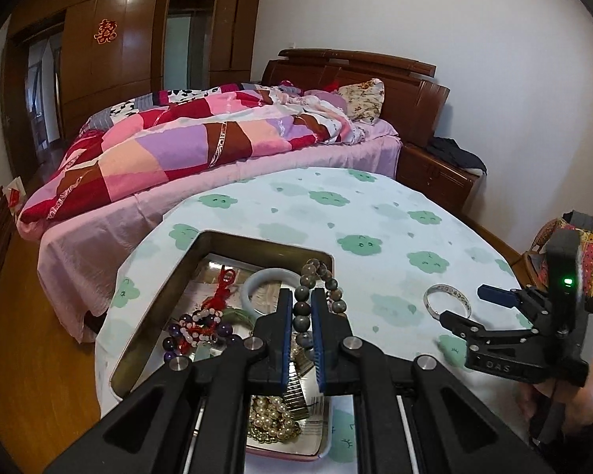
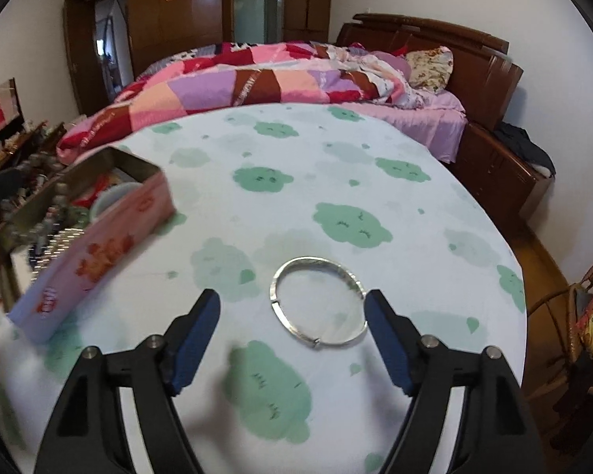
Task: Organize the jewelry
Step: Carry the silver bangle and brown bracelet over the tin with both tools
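Note:
My left gripper (image 1: 300,304) is shut on a strand of grey-brown beads (image 1: 311,268), held over the open tin (image 1: 257,237). The tin, pink-sided (image 2: 99,252), holds a pale jade bangle (image 1: 257,279), a purple bead bracelet (image 1: 193,328), a red knotted cord (image 1: 225,281) and pearl beads (image 1: 272,418). A silver bangle (image 2: 316,261) lies flat on the cloud-print tablecloth (image 2: 375,166). My right gripper (image 2: 292,300) stands open around it, the bangle closer to the right finger and touching neither pad. The left wrist view shows that gripper (image 1: 470,304) beside the bangle (image 1: 427,301).
The round table's edge curves close on the right and far sides. Behind it is a bed (image 1: 201,146) with a patchwork quilt, and a wooden nightstand (image 1: 439,173). A wicker chair (image 2: 589,316) stands at the right. A person's hand (image 1: 573,399) holds the right gripper.

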`<state>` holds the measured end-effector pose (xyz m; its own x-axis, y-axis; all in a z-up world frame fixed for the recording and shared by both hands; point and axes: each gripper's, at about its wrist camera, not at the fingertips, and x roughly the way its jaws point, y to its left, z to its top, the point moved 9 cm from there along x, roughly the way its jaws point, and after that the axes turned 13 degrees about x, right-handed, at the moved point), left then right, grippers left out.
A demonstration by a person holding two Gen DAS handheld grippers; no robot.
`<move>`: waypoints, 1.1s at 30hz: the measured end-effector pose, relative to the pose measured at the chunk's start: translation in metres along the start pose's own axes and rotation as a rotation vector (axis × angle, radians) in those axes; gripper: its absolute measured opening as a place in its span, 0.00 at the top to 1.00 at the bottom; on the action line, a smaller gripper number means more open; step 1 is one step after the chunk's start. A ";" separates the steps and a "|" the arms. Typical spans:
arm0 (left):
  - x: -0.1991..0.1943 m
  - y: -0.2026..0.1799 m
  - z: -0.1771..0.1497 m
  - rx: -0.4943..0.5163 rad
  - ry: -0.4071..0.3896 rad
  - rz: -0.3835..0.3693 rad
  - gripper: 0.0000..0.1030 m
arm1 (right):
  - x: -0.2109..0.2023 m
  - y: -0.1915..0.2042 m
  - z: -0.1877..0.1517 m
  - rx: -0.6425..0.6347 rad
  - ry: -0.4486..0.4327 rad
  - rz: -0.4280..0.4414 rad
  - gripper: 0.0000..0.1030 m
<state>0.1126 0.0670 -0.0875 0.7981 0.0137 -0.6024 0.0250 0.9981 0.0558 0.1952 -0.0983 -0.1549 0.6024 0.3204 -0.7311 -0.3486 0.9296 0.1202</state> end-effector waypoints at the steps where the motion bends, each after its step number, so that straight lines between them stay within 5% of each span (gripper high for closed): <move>1: 0.000 -0.001 0.000 0.000 0.000 -0.005 0.92 | 0.006 -0.003 0.000 0.000 0.017 -0.012 0.21; 6: 0.006 -0.018 -0.001 0.028 0.010 -0.043 0.92 | 0.033 -0.015 -0.007 0.001 0.131 -0.048 0.17; 9: 0.007 -0.029 0.000 0.053 0.013 -0.061 0.92 | 0.034 -0.015 -0.007 0.009 0.147 -0.013 0.26; 11: 0.007 -0.036 0.000 0.070 0.014 -0.071 0.92 | 0.030 -0.014 -0.007 0.008 0.140 -0.003 0.34; 19: -0.002 -0.036 0.002 0.070 0.004 -0.072 0.92 | 0.010 -0.004 -0.007 0.016 0.081 0.030 0.39; 33: -0.022 0.012 0.010 0.004 -0.036 -0.009 0.92 | -0.028 0.063 0.022 -0.082 -0.017 0.118 0.40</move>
<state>0.1015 0.0779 -0.0658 0.8192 0.0023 -0.5735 0.0347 0.9980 0.0535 0.1725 -0.0449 -0.1120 0.5654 0.4307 -0.7034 -0.4752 0.8672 0.1490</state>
